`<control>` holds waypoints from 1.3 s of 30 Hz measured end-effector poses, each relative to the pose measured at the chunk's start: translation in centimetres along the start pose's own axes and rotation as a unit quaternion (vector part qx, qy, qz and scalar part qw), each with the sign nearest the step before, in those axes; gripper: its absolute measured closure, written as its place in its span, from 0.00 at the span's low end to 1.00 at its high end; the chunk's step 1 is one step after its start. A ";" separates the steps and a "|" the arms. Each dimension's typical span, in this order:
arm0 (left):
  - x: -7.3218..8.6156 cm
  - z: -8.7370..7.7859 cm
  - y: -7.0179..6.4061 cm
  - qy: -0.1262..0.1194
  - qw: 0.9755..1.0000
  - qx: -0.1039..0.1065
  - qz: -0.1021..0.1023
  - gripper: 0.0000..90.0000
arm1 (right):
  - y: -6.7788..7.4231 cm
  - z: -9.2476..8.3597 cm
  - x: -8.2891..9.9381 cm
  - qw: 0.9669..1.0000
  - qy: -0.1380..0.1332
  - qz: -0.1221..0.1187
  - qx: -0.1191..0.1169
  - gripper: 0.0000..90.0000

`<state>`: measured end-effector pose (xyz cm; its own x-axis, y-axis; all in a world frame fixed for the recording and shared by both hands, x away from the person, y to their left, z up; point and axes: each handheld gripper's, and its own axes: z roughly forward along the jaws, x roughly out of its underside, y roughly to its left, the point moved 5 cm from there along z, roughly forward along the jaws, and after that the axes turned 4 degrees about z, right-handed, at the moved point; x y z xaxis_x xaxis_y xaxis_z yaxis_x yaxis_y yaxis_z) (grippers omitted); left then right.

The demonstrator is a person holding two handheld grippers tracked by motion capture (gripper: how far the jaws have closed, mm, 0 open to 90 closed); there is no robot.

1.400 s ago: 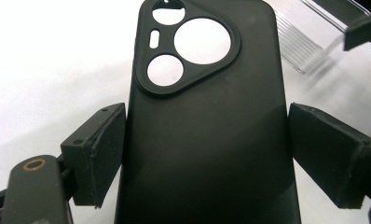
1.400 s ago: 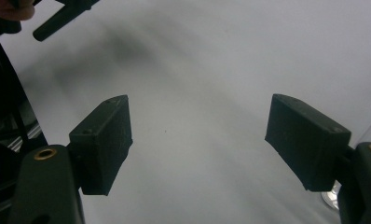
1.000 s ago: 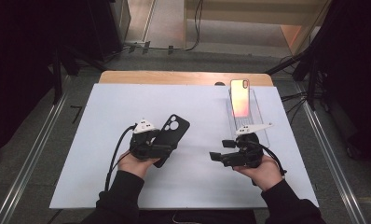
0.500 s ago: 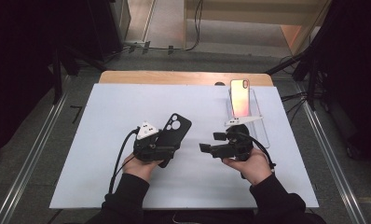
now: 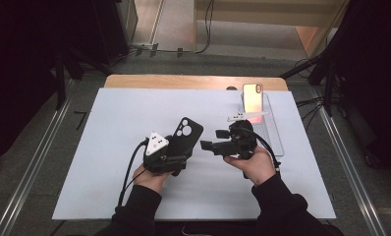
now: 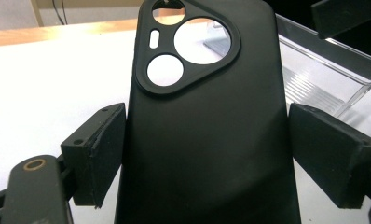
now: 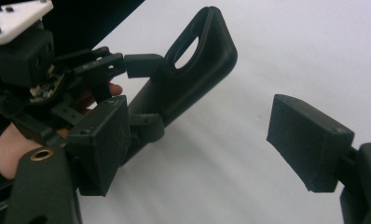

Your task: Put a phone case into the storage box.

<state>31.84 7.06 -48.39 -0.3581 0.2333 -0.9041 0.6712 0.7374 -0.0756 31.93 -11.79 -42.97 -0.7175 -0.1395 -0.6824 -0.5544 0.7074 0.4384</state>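
In the high view, a black phone case (image 5: 187,132) sits just left of the middle of the frame, lifted off the white table (image 5: 110,128) and tilted, with its camera cut-out at the upper end. The left gripper (image 5: 180,156) holds it by the lower end; the person's left hand (image 5: 152,178) comes in from the bottom edge.

The left gripper view shows the case (image 6: 207,130) running up the middle of the frame, back side toward the camera, the rounded three-cornered camera opening near the top. The fingers (image 6: 97,151) stand one at each long edge of the case. The left one lies against the edge; at the right one a thin sliver of light shows by the edge, so the case is clamped by its sides loosely at best.

The right gripper (image 5: 207,145) lies level just right of the case in the high view, pointing toward the left of the frame, its tip near the case and apart from it. The right hand (image 5: 255,164) grips it from below. In the right gripper view its fingers (image 7: 309,140) stand wide apart with only the table between them; the case (image 7: 188,77) shows edge-on at the upper left of that frame, beyond the nearer finger.

At the upper right of the high view a phone (image 5: 252,97) stands upright on a clear stand (image 5: 272,132), well apart from both grippers.
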 end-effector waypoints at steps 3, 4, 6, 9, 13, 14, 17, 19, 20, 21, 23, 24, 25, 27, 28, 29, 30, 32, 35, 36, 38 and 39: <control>0.0 -0.1 0.0 -0.009 1.000 -0.002 -0.001 0.16 | 0.2 0.5 -0.5 1.000 0.000 -0.001 -0.002 0.22; 0.0 -0.1 0.0 -0.013 1.000 0.000 -0.004 0.16 | 0.2 0.6 -0.6 1.000 0.001 -0.002 -0.002 0.22; 0.0 -0.1 -0.1 -0.020 1.000 0.005 -0.013 0.16 | 0.2 1.0 -0.9 1.000 0.002 -0.001 -0.002 0.22; 0.1 -0.1 0.0 -0.029 0.999 0.010 -0.029 0.16 | 0.3 1.5 -1.3 1.000 0.003 -0.002 -0.002 0.22; 0.2 -0.1 0.0 -0.033 0.999 0.009 -0.033 0.16 | 0.4 2.0 -1.8 1.000 0.004 0.001 -0.004 0.22; 0.2 -0.1 0.0 -0.035 0.999 0.008 -0.031 0.16 | 0.4 2.1 -1.9 1.000 0.004 0.002 -0.003 0.22; 0.2 -0.2 -0.1 -0.038 0.999 0.008 -0.027 0.16 | 0.4 2.5 -2.3 1.000 0.001 0.005 -0.006 0.22; 0.2 -0.2 -0.1 -0.043 0.999 0.007 -0.025 0.16 | 0.3 2.9 -2.4 1.000 0.002 0.007 -0.006 0.22; 0.2 -0.1 -0.2 -0.045 0.999 0.004 -0.023 0.16 | 0.3 3.0 -2.5 1.000 0.004 0.010 -0.006 0.22; 0.2 -0.1 -0.2 -0.044 0.999 0.005 -0.021 0.16 | 0.2 3.2 -2.5 1.000 0.006 0.010 -0.005 0.22; 0.3 -0.1 -0.3 -0.041 0.999 0.008 -0.022 0.16 | 0.0 3.6 -2.6 1.000 0.005 0.015 -0.006 0.22; 0.3 0.0 -0.4 -0.041 0.999 0.008 -0.023 0.16 | 0.0 3.8 -2.7 1.000 0.006 0.017 -0.005 0.22; 0.3 0.0 -0.4 -0.043 0.999 0.007 -0.022 0.16 | 0.0 4.0 -2.8 1.000 0.006 0.019 -0.006 0.22; 0.2 -0.1 -0.5 -0.044 0.999 0.006 -0.018 0.16 | 0.0 4.2 -2.9 1.000 0.006 0.021 -0.007 0.23; 0.2 -0.1 -0.6 -0.046 0.999 0.006 -0.018 0.16 | -0.1 4.4 -3.0 1.000 0.006 0.023 -0.009 0.23; 0.2 -0.1 -0.6 -0.047 0.999 0.006 -0.018 0.16 | -0.1 4.5 -3.1 1.000 0.006 0.026 -0.011 0.24; 0.2 -0.1 -0.6 -0.047 0.999 0.007 -0.020 0.16 | -0.1 4.6 -3.1 0.999 0.007 0.030 -0.015 0.25; 0.3 -0.1 -0.6 -0.046 0.999 0.010 -0.027 0.16 | -0.3 4.8 -3.2 0.999 0.004 0.037 -0.019 0.30; 0.3 -0.1 -0.5 -0.048 0.998 0.012 -0.031 0.16 | -0.5 4.8 -3.3 0.999 0.000 0.046 -0.019 0.41; 0.3 -0.1 -0.6 -0.049 0.998 0.012 -0.031 0.16 | -0.6 4.8 -3.2 0.998 0.002 0.050 -0.023 0.45; 0.3 -0.1 -0.6 -0.051 0.998 0.014 -0.034 0.16 | -0.7 4.7 -3.2 0.997 0.006 0.066 -0.034 0.54; 0.3 -0.1 -0.6 -0.050 0.998 0.015 -0.035 0.16 | -0.8 4.7 -3.3 0.996 0.006 0.076 -0.038 0.58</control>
<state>31.26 6.70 -48.56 -0.3389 0.1155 -0.9337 0.6670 0.7294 -0.1519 36.67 -8.67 -43.84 -0.8002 -0.0438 -0.5982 -0.4691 0.6671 0.5787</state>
